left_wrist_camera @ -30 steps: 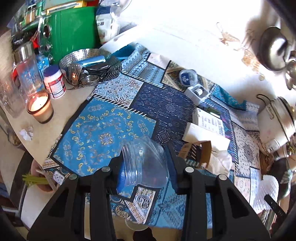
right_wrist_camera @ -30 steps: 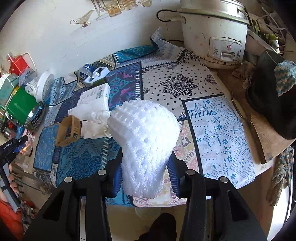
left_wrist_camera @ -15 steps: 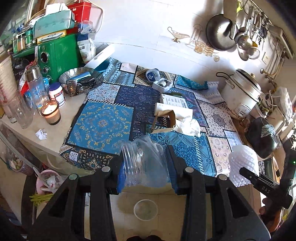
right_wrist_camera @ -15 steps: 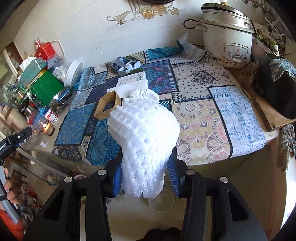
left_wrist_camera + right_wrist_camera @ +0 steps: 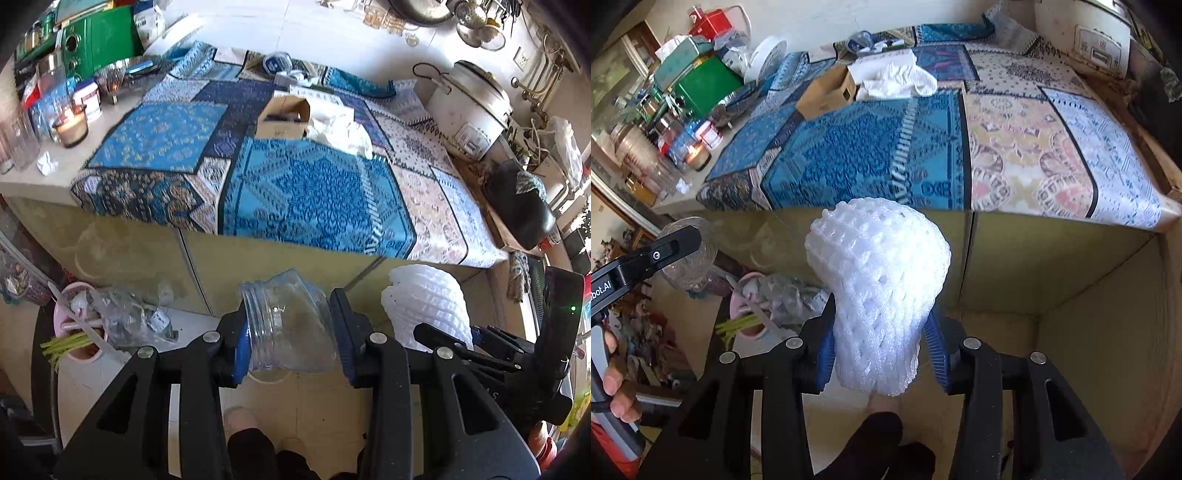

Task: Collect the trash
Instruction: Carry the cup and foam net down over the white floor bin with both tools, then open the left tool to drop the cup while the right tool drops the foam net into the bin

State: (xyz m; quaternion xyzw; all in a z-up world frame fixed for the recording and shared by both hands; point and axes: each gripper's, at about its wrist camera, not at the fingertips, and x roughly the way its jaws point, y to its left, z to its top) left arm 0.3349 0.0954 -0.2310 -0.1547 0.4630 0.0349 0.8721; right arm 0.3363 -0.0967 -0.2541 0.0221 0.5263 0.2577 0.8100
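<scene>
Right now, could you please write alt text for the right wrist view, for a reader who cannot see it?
The right gripper is shut on a white foam fruit net, held off the counter's front edge, above the floor. Behind lies a patchwork tablecloth bearing a cardboard box and crumpled tissues; lower left stands a pink trash bin.

You're facing a counter draped in a patchwork cloth (image 5: 317, 192). A rice cooker (image 5: 469, 107) stands at its far right corner, a lit candle (image 5: 70, 123) near the left edge with a green appliance (image 5: 96, 40) behind it. A metal bowl (image 5: 114, 79) sits just right of that appliance. Clear glasses (image 5: 22, 144) stand left of the candle. On the right end rests a black bag (image 5: 521, 203).
</scene>
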